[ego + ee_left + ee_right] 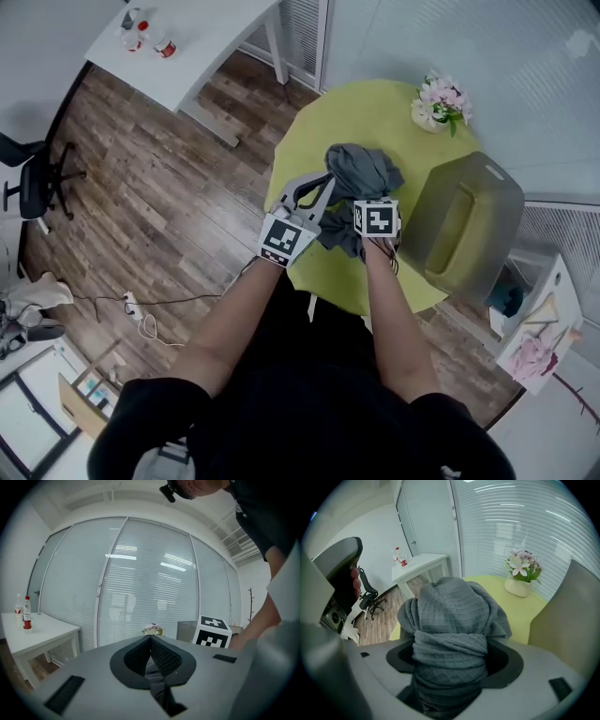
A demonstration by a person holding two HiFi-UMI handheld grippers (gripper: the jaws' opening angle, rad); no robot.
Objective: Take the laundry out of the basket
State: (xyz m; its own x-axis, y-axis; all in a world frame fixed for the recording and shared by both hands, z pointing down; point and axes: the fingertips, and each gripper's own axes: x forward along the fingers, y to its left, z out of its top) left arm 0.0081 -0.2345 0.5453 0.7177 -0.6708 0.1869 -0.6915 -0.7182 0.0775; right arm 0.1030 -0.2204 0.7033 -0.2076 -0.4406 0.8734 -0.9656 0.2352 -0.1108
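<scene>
The grey waffle-weave cloth (361,173) is out of the tall grey-olive plastic basket (469,225). It sits bunched on the round yellow-green counter (375,103), just beside the basket and toward the counter's middle. Both tools are on it. The right hand-held gripper (450,663) stands wide around a thick roll of the fabric, with its pads pressing in. The left hand-held gripper (151,641) is closed on a thin fold, at the side of the cloth farther from the basket.

For this piece the removal looks done. What seems left is to let go and check the basket: the inner wall that shows holds no other laundry, but the bottom is out of sight.

A white pot of pink and white flowers (441,101) stands on the counter near the basket. Well apart from the basket, across the brown wood-plank floor (159,169), is a second, white counter (197,37) carrying small bottles (150,33). A black office chair (37,178) is farther off, and pale slatted blinds fill the glass wall behind the basket
</scene>
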